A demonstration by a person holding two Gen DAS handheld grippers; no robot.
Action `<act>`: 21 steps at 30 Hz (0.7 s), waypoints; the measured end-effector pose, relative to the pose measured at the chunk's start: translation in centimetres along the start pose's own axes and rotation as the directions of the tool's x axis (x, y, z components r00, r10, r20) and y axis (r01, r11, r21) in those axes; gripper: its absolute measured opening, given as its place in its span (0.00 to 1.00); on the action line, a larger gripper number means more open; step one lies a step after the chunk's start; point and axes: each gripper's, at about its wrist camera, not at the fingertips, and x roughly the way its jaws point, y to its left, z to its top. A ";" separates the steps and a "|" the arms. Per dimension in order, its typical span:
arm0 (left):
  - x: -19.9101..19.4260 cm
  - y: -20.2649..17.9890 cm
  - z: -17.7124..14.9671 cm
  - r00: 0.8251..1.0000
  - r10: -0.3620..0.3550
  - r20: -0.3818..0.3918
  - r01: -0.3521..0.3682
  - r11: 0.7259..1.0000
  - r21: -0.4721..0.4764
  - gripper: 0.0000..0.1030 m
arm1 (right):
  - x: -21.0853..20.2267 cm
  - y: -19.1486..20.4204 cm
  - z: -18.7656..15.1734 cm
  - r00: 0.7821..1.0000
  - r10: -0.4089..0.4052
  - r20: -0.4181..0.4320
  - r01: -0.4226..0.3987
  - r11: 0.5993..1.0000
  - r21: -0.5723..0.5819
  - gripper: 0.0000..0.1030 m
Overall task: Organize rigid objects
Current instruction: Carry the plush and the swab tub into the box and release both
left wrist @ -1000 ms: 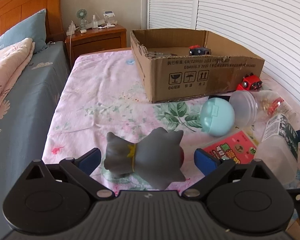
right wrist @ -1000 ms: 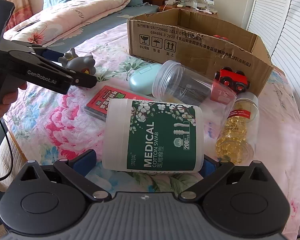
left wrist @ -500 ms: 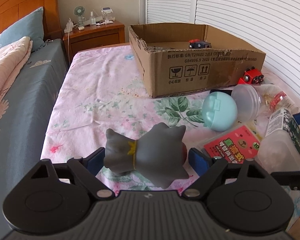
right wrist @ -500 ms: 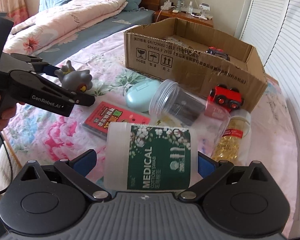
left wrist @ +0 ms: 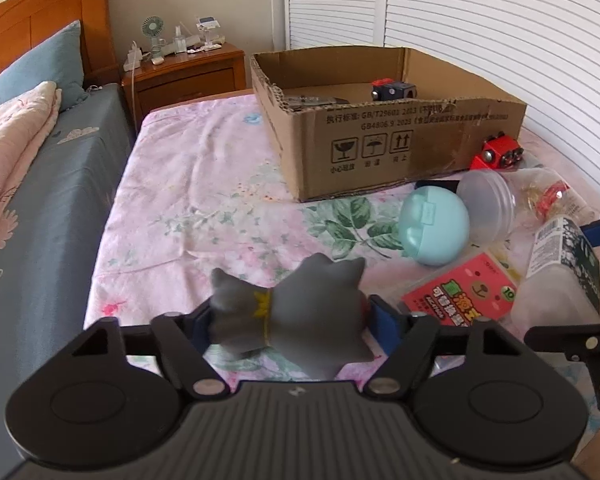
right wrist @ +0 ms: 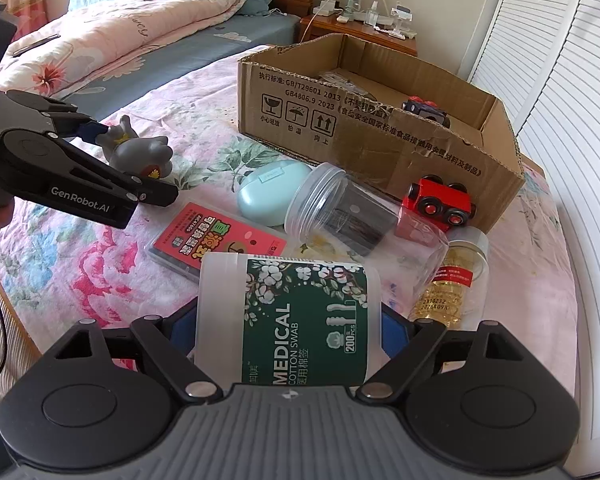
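A grey rubber toy animal [left wrist: 300, 308] with a yellow collar lies on the flowered bedspread, between the blue pads of my left gripper [left wrist: 288, 320]. The jaws are closing and both pads touch its sides. The right wrist view shows the same toy [right wrist: 136, 152] in that gripper [right wrist: 132, 162]. A white jar of medical cotton swabs [right wrist: 296, 320] lies on its side between the pads of my right gripper [right wrist: 288, 324]. Those jaws are closing too, and the pads touch the jar's two ends. An open cardboard box [left wrist: 380, 136] stands beyond, with a dark toy car [left wrist: 392, 90] inside.
Between the grippers and the box lie a teal round case [right wrist: 272, 196], a clear plastic jar [right wrist: 340, 216], a red toy train [right wrist: 440, 204], a red flat packet [right wrist: 220, 240] and a bottle of yellow capsules [right wrist: 456, 280]. A second bed and a nightstand [left wrist: 188, 72] are to the left.
Both pairs of jaws have narrowed: the left pads now touch the grey toy, the right pads now touch the swab jar. Neither hand has shifted much.
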 end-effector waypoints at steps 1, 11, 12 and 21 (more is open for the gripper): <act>0.0 0.2 0.1 1.000 -0.010 -0.005 0.010 1.000 -0.004 0.70 | 0.0 0.0 0.0 1.000 0.003 0.001 -0.003 1.000 0.001 0.86; -0.5 0.1 0.4 0.997 -0.069 -0.027 0.070 0.997 0.033 0.69 | -0.5 -0.1 0.2 1.000 0.024 -0.001 -0.024 1.000 0.002 0.84; -0.7 0.1 0.4 0.997 -0.074 -0.026 0.075 0.996 0.040 0.69 | -0.5 -0.1 0.3 1.000 0.022 -0.003 -0.022 1.000 -0.003 0.84; -3.1 -0.1 2.0 0.991 -0.131 -0.023 0.132 0.987 0.089 0.69 | -1.7 -1.1 1.0 0.999 0.027 0.027 -0.026 0.999 -0.030 0.84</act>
